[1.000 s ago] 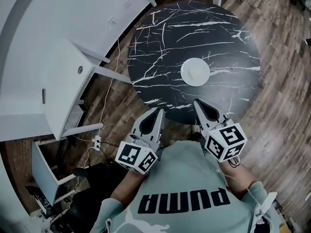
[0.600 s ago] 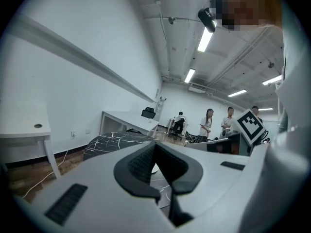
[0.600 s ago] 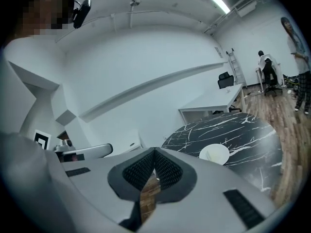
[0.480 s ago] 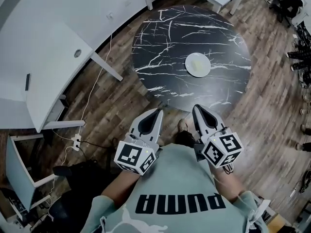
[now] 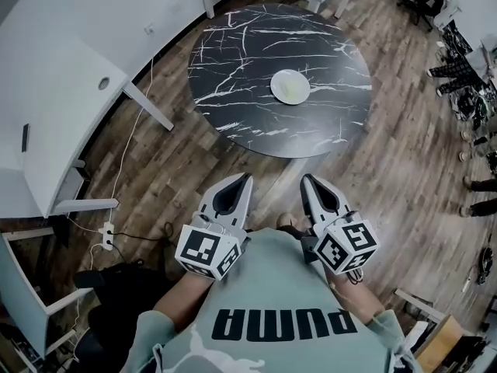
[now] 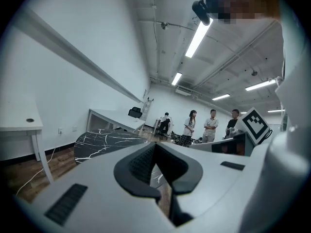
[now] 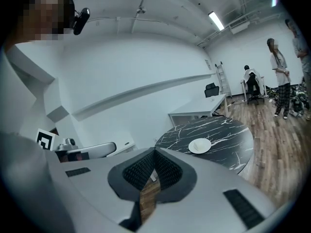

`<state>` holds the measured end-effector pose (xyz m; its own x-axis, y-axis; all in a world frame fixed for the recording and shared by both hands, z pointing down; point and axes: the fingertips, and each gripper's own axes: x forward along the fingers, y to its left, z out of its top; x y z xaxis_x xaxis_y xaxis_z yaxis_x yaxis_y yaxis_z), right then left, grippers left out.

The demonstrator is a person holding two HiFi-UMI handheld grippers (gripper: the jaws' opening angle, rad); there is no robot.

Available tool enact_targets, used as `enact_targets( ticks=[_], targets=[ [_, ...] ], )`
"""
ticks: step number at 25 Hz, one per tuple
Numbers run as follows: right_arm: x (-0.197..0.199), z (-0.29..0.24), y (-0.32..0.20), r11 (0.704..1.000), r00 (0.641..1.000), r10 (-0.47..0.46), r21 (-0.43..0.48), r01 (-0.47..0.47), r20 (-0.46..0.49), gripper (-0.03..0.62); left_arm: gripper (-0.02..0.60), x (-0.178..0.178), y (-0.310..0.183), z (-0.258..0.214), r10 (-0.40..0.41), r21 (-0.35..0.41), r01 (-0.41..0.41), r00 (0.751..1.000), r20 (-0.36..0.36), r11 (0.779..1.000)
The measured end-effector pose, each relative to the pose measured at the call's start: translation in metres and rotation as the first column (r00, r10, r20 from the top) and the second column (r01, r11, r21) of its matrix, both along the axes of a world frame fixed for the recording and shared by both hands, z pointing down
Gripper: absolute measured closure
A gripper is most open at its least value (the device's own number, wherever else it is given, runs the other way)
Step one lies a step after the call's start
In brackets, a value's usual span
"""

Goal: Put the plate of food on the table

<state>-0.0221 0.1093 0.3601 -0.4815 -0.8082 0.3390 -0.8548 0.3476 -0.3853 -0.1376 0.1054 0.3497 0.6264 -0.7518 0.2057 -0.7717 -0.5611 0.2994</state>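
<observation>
Moved: compared with a second ago, the round counter (image 5: 233, 61) and the plate (image 5: 290, 86) lie farther from both grippers in the head view. Bare wooden floor (image 5: 272, 173) now shows between the counter's near edge and the gripper tips, which earlier reached that edge.
Plate: it sits flat on the dark, white-veined counter, right of centre, with every rim on the top. It holds a small pale portion of food whose kind I cannot make out. The right gripper view shows the plate (image 7: 199, 145) on the counter (image 7: 228, 130), well apart from the jaws.
Left gripper: the left gripper (image 5: 246, 176) is held near the person's chest and points toward the counter. In its own view the left gripper (image 6: 155, 145) has its jaws closed tip to tip with nothing between them, and the counter (image 6: 104, 139) lies beyond to the left.
Right gripper: the right gripper (image 5: 306, 179) is beside the left one, also over the floor. In its own view the right gripper (image 7: 155, 152) is closed and empty, with floor showing through the hollow below the tips.
Surroundings: a white desk (image 5: 62, 76) stands to the left, with a power strip (image 5: 106, 235) and cables on the floor below it. Several people (image 6: 210, 125) stand at the far end of the room.
</observation>
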Motion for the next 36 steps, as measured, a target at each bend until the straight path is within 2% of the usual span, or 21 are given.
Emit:
enact_targets(
  ticks=[8, 18, 36],
  targets=[
    [0.035, -0.01, 0.015, 0.999, 1.0, -0.023, 0.044, 0.023, -0.015, 0.586, 0.575, 0.032, 0.016, -0.003, -0.039, 0.02, 0.038, 0.999, 0.039, 0.999],
    [0.056, -0.005, 0.021, 0.997, 0.998, -0.06, 0.053, 0.061, -0.011, 0.586, 0.575, 0.057, 0.023, 0.0, -0.066, 0.007, 0.066, 0.997, 0.044, 0.998],
    [0.058, -0.013, 0.026, 0.996, 0.999, -0.052, 0.07, 0.052, -0.002, 0.586, 0.575, 0.057, 0.028, -0.005, -0.068, 0.021, 0.067, 0.997, 0.044, 0.998]
  ],
)
